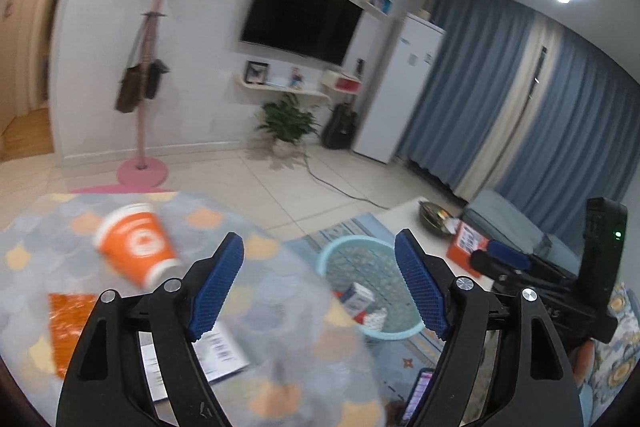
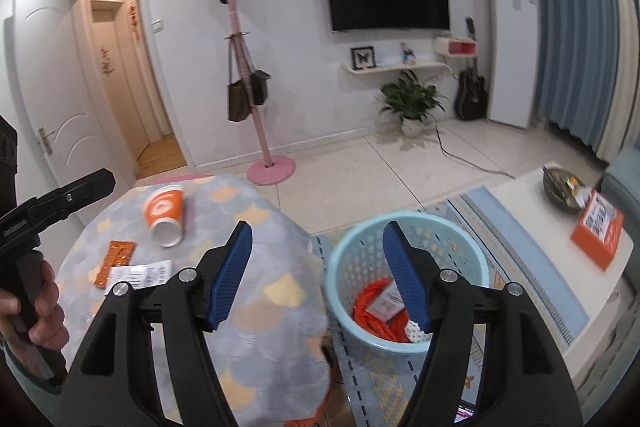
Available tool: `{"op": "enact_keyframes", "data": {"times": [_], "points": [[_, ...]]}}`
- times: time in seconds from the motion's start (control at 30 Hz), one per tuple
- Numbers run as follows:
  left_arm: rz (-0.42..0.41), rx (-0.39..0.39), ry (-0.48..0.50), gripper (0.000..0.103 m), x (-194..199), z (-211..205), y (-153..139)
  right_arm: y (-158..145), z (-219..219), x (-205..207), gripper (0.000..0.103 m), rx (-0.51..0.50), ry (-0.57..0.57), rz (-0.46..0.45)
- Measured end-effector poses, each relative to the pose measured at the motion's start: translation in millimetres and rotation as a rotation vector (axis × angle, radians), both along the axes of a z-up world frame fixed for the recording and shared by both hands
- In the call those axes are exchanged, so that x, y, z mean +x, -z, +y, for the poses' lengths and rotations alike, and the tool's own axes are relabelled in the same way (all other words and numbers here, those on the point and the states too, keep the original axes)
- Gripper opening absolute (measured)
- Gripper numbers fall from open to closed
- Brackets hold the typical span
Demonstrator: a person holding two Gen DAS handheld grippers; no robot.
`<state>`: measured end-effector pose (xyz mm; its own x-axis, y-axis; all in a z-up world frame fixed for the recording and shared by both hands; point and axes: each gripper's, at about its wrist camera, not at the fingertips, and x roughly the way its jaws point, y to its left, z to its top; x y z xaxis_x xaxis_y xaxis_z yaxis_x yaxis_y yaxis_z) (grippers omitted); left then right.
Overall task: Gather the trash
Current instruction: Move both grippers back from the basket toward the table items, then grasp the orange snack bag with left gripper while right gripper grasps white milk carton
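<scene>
Both grippers, left gripper (image 1: 320,283) and right gripper (image 2: 318,275), hang spread and empty; the orange cup (image 2: 165,215) lies beyond the basket (image 2: 460,239), best pinched across its middle.

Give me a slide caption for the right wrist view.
Open right claw above table and bin; cup lies tipped.

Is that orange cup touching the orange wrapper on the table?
Apart. The right wrist view shows patterned cloth between the orange cup and the orange wrapper.
</scene>
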<state>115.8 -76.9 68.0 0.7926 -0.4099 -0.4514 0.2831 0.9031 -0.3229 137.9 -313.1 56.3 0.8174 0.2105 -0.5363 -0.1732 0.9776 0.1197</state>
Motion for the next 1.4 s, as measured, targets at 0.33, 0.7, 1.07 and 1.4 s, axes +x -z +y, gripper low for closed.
{"op": "enact_keyframes", "data": {"times": [0.33, 0.7, 1.07, 1.4], "points": [[0.060, 0.025, -0.211, 0.079, -23, 108, 26, 11, 78, 1, 0.069, 0.033, -0.131, 0.012], [0.298, -0.013, -0.341, 0.080, -9, 207, 98, 55, 173, 26, 0.069, 0.006, -0.256, 0.113], [0.386, 0.076, -0.288, 0.079, -5, 201, 141, 108, 221, 99, 0.061, 0.025, -0.340, 0.317], [0.390, 0.102, -0.268, 0.083, 3, 191, 139, 122, 222, 83, 0.058, -0.025, -0.447, 0.398]]}}
